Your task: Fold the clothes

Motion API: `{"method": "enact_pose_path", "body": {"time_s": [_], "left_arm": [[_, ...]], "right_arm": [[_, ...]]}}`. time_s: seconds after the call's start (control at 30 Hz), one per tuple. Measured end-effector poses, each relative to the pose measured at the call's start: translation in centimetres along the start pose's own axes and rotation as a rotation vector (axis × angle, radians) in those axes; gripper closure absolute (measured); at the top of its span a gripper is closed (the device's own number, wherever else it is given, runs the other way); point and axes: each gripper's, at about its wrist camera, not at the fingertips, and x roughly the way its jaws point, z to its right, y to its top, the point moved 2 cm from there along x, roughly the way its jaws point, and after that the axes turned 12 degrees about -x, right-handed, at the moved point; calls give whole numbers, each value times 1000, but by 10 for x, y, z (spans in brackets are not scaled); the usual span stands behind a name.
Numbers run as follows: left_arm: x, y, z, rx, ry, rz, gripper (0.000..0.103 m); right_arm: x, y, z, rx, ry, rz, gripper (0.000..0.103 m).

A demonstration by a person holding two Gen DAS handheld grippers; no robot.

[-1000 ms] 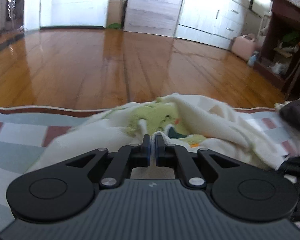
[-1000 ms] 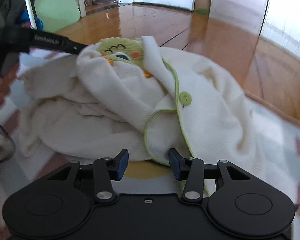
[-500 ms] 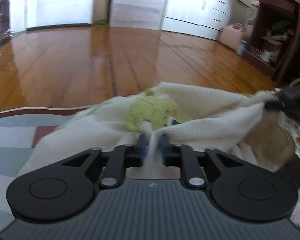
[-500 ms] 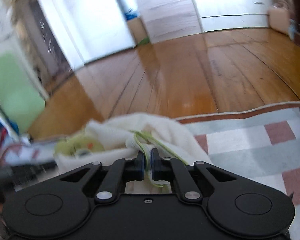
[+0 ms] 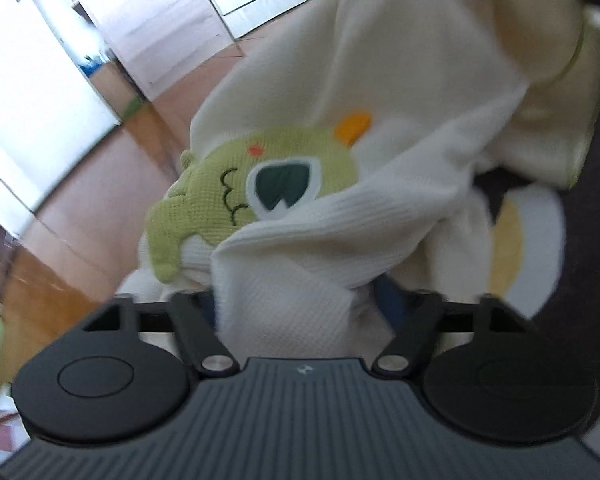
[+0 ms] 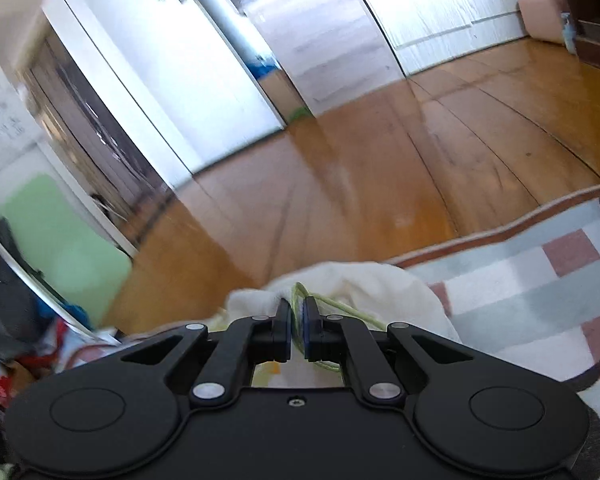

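A cream knitted baby garment with a green dinosaur patch and green trim fills the left wrist view, lifted and hanging close to the camera. My left gripper has its jaws wide apart, with cloth draped between and over them. In the right wrist view my right gripper is shut on the garment's green-trimmed edge, held above a checked rug.
Wooden floor stretches to white cabinets and a doorway. A pink case stands at the far right. Clutter and a green panel lie at the left.
My left gripper has opened wide from a shut grip and tilted. The garment has been lifted off the rug and now hangs in front of the left camera. My right gripper keeps its hold.
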Motion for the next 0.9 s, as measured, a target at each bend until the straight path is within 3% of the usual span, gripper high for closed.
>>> {"method": "enact_pose_path", "body": {"time_s": [0.1,0.23,0.33,0.43,0.47,0.77,0.8,0.9], "left_arm": [[-14,9,-14,-80,42,69,87],[-52,31,-37,-87,127,257,89],[-83,63,-75,-39,226,357,89],[-133,100,-133,-105,336,483,89],[-143,97,-145,-149,349,477,89],[-179,-10,-214,-594,305,159,84],[-183,-22,-221,-643,299,123,84],[-177,-73,-240,-857,253,-12,90]], "right_arm": [[-10,-2,-6,-50,-31,5,96],[-20,-3,-4,-62,-55,-6,96],[-27,9,-12,-92,-65,2,96],[-37,26,-32,-123,5,29,96],[-38,26,-40,-133,50,25,96],[-24,-17,-113,-245,435,-111,96],[-22,-22,-118,-258,449,-133,96],[-12,-36,-125,-329,337,-218,96]]}}
